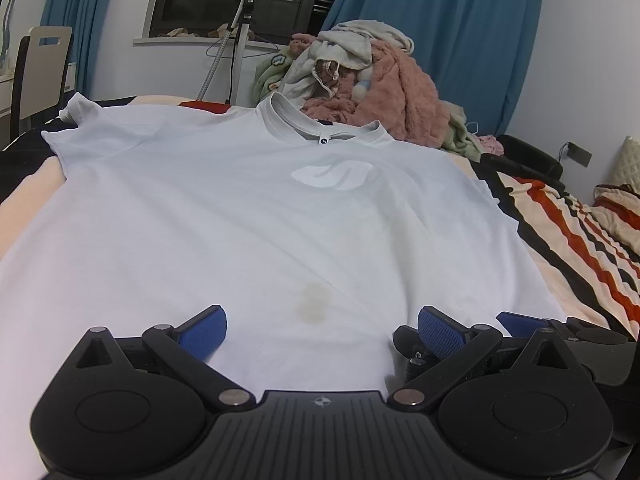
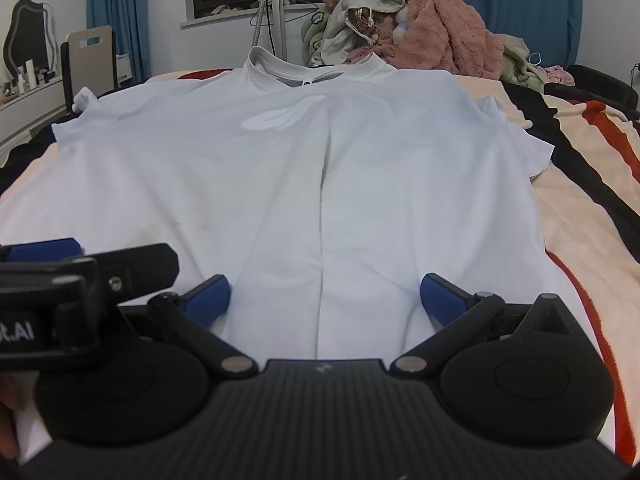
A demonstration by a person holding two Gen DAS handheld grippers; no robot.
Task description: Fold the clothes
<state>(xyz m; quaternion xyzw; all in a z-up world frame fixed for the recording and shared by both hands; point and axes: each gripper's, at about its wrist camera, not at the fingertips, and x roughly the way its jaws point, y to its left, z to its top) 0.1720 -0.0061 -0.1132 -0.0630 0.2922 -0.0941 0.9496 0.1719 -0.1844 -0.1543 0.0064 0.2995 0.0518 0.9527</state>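
Note:
A white T-shirt lies spread flat on the bed, collar at the far end, with a pale logo on the chest and a yellowish stain near the hem; it also fills the right wrist view. My left gripper is open over the hem, its blue pads wide apart with nothing between them. My right gripper is open over the hem, just right of the left one, and also shows in the left wrist view. The left gripper shows at the left of the right wrist view.
A striped orange, black and cream blanket covers the bed. A heap of clothes with a pink fleece sits beyond the collar. A stand and window are behind, a chair at the left, blue curtains at the back.

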